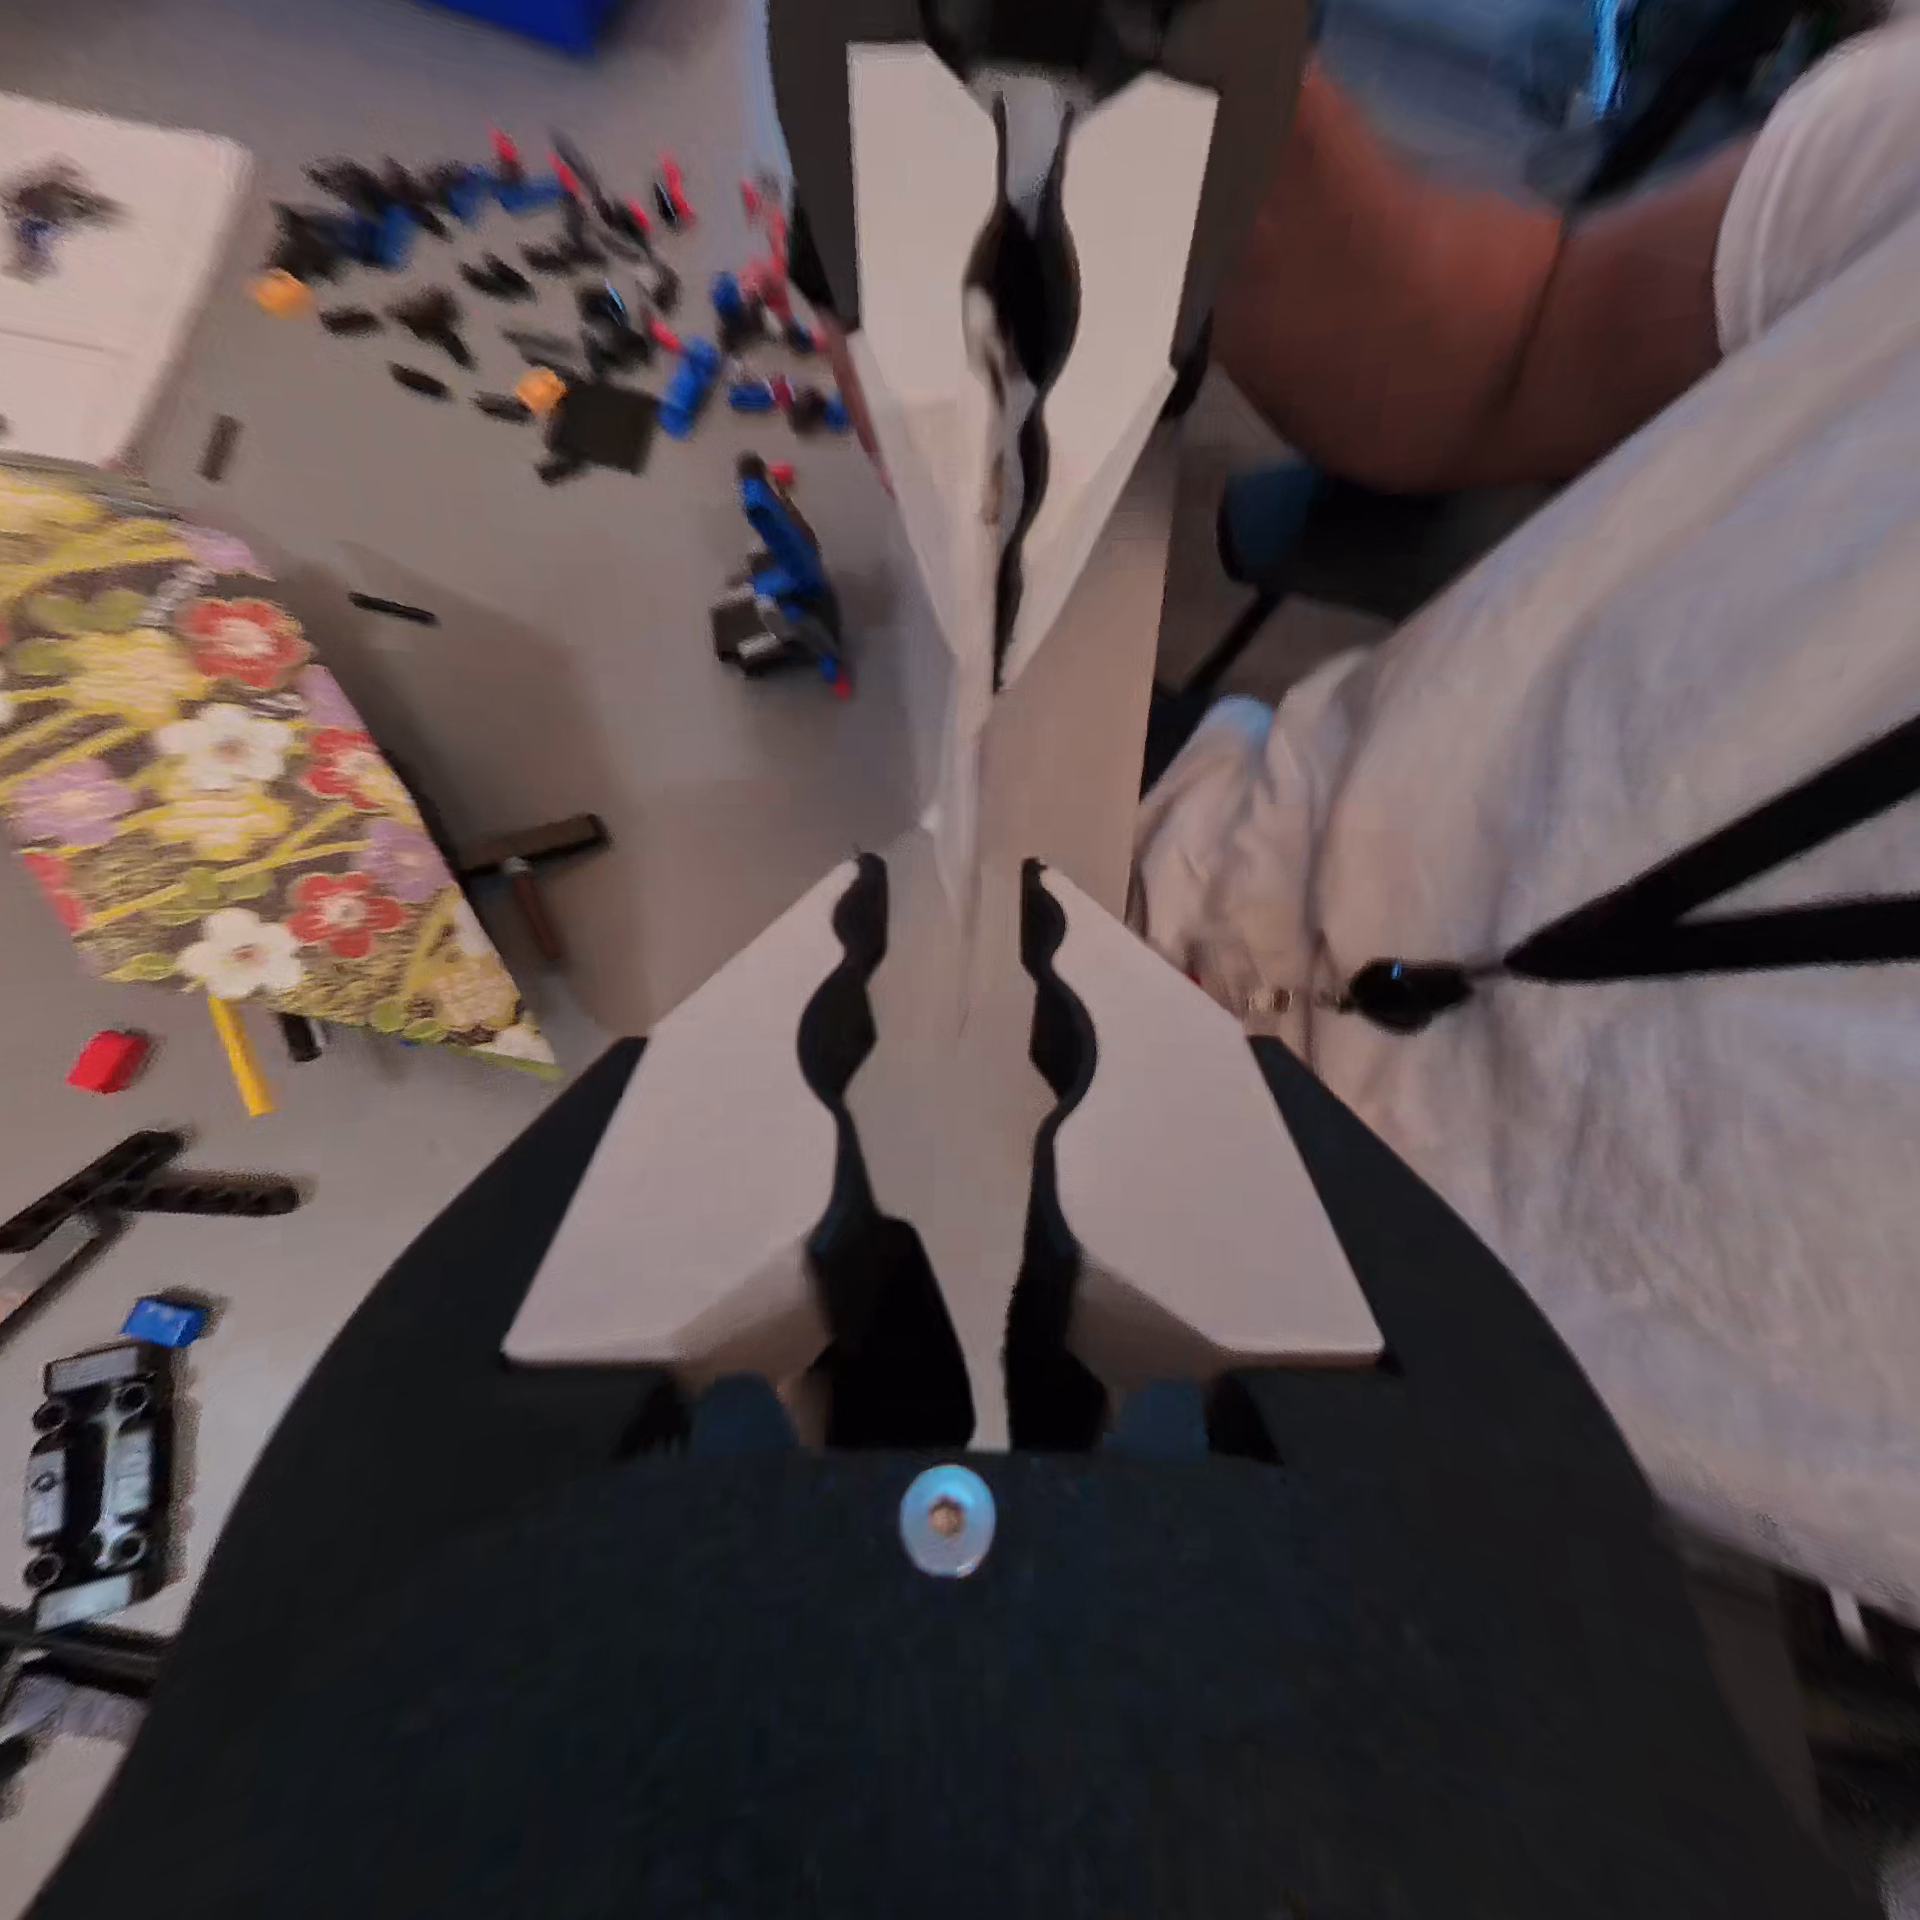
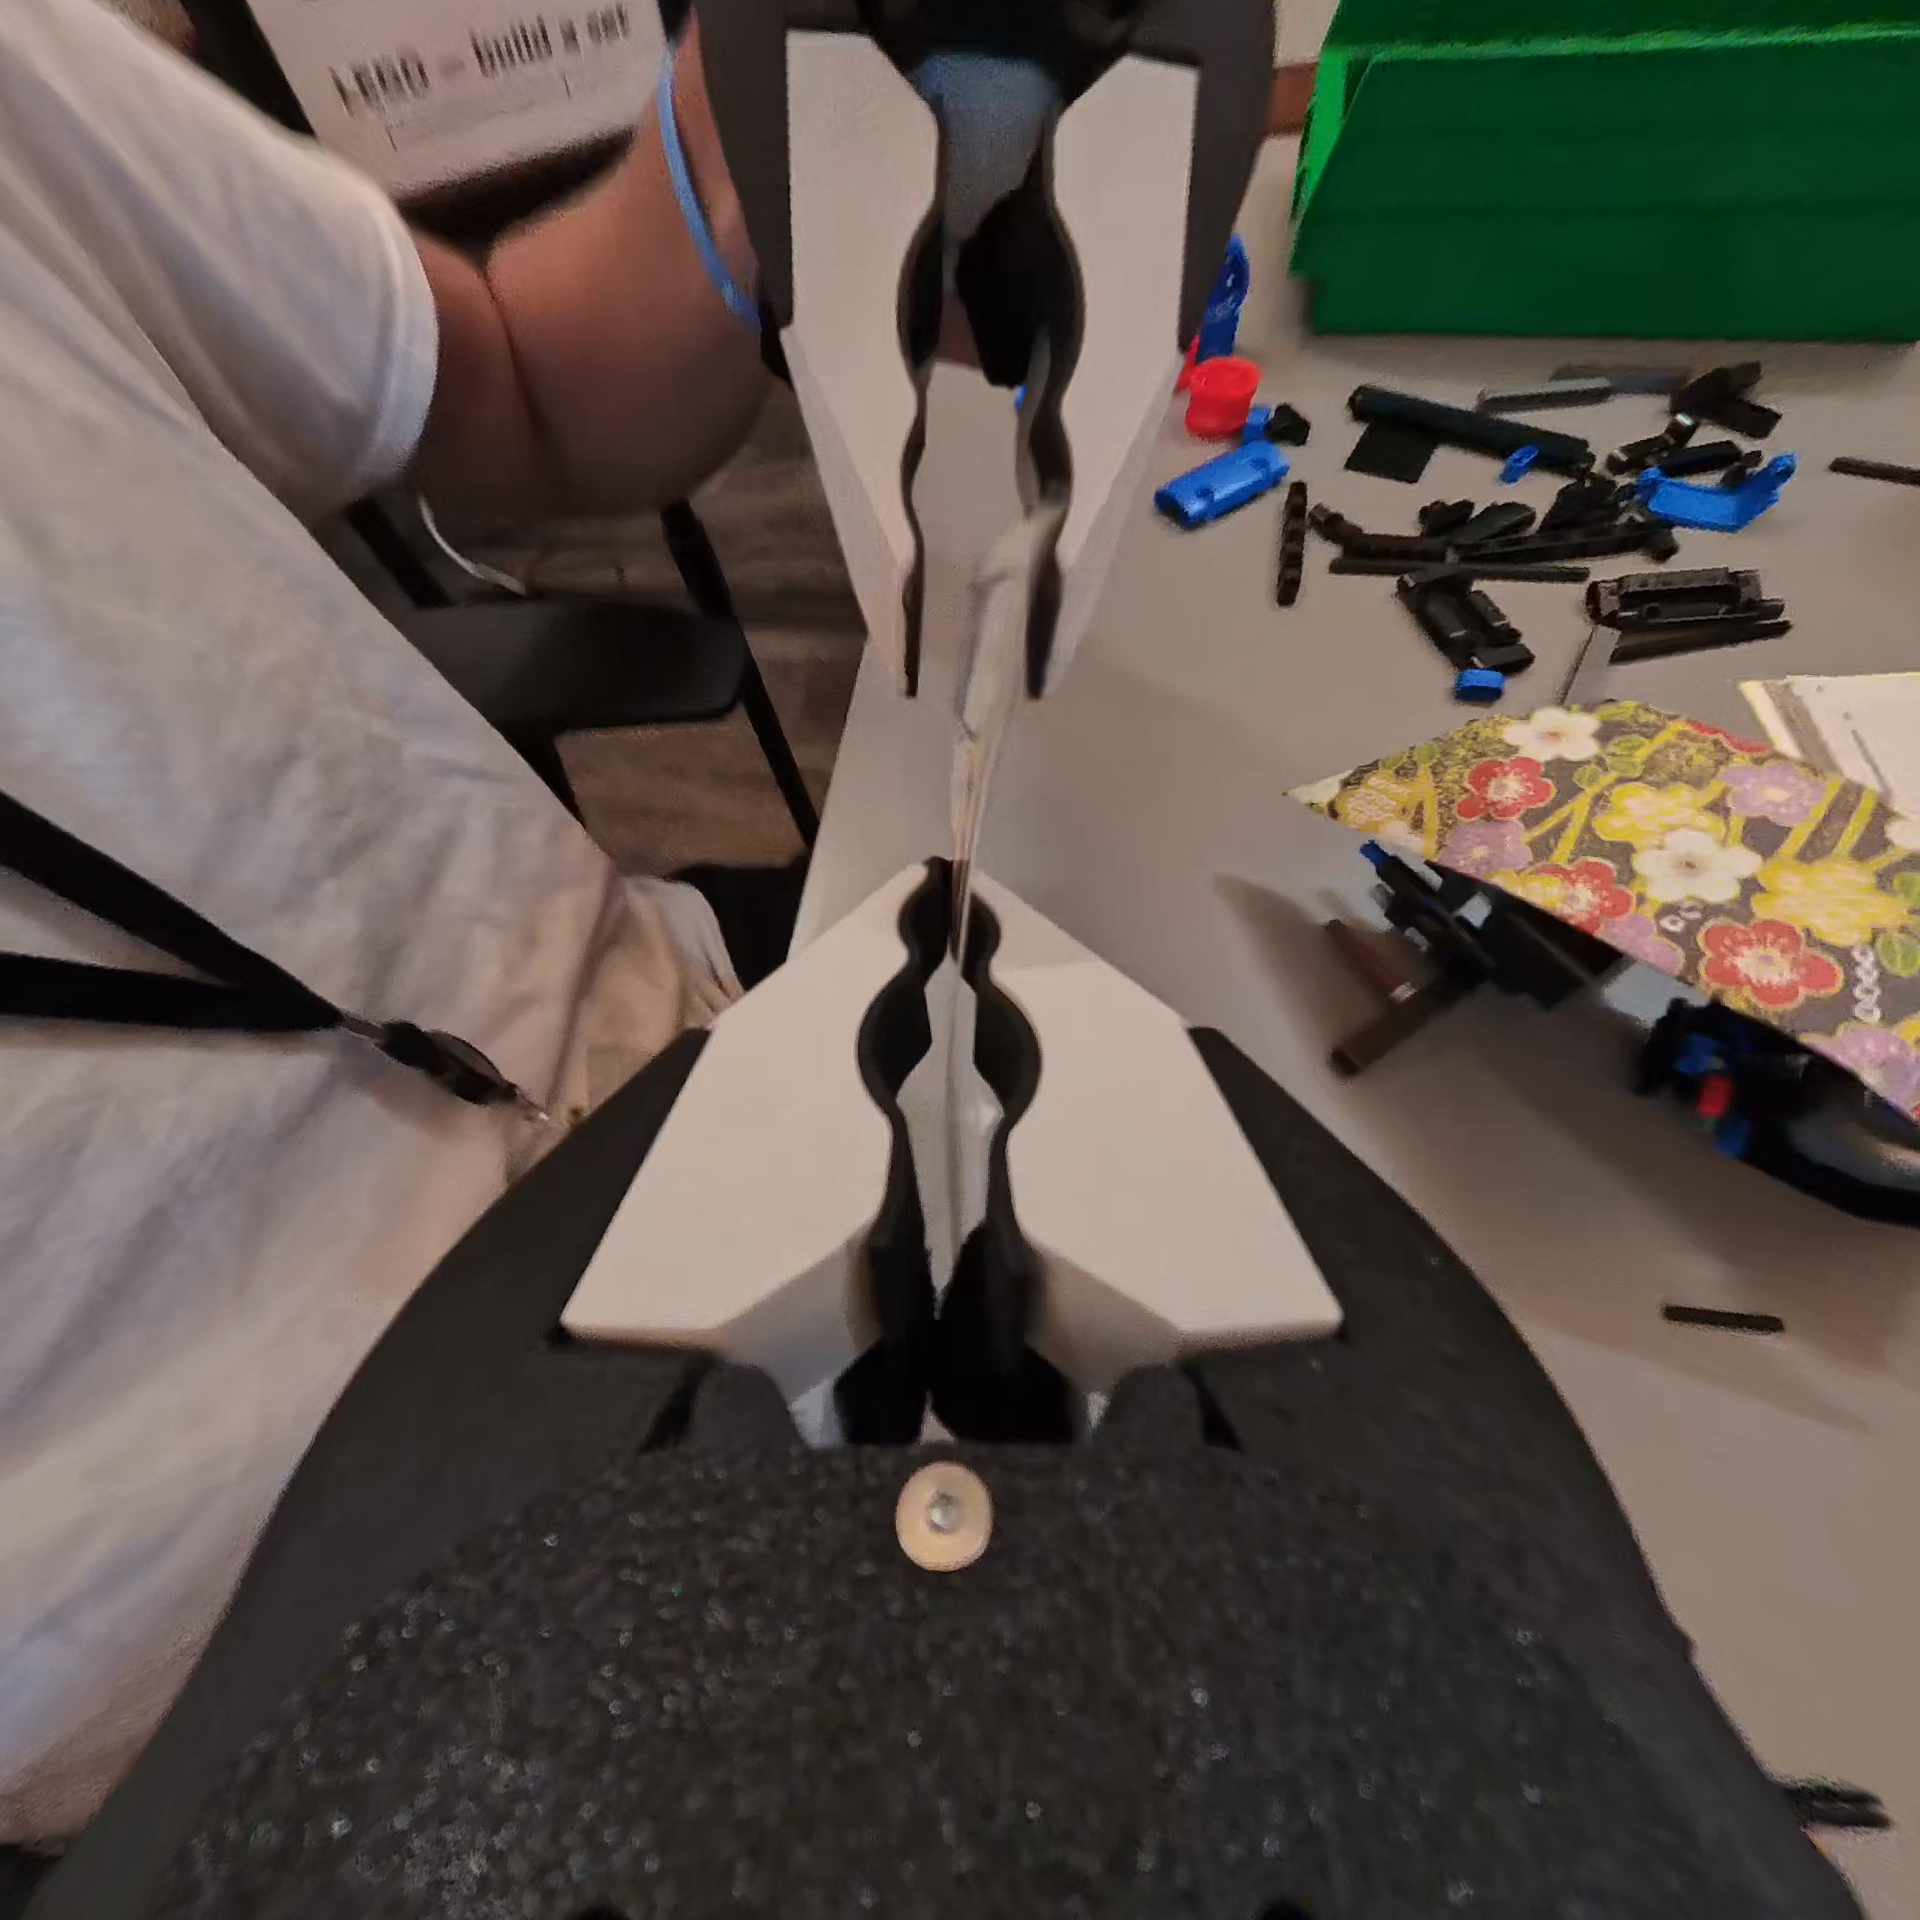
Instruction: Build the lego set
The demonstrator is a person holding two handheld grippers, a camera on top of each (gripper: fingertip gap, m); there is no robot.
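My two grippers face each other tip to tip above the grey table's near edge. My right gripper (image 2: 951,873) is shut on a thin pale sheet (image 2: 975,748), seen edge-on, that stretches across to my left gripper (image 2: 977,686). In the left wrist view my left gripper (image 1: 948,868) stands open, with the sheet (image 1: 964,810) running in between its jaws from the right gripper (image 1: 997,675). Loose black, blue and red lego pieces (image 1: 540,281) lie scattered on the table and also show in the right wrist view (image 2: 1507,520). A small blue and black partial build (image 1: 779,592) stands apart from them.
A floral patterned paper (image 1: 208,779) (image 2: 1662,831) lies tilted over some lego parts. A green bin (image 2: 1610,177) stands at the back. A person in a white shirt (image 1: 1558,935) sits close beside the grippers. A red brick (image 1: 109,1060), a yellow axle (image 1: 241,1055) and a black block (image 1: 94,1475) lie nearby. The left gripper's tips are roughly 5 cm from the right gripper's. Between my left fingertips and the yellow axle (image 1: 241,1055) there is roughly 15 cm.
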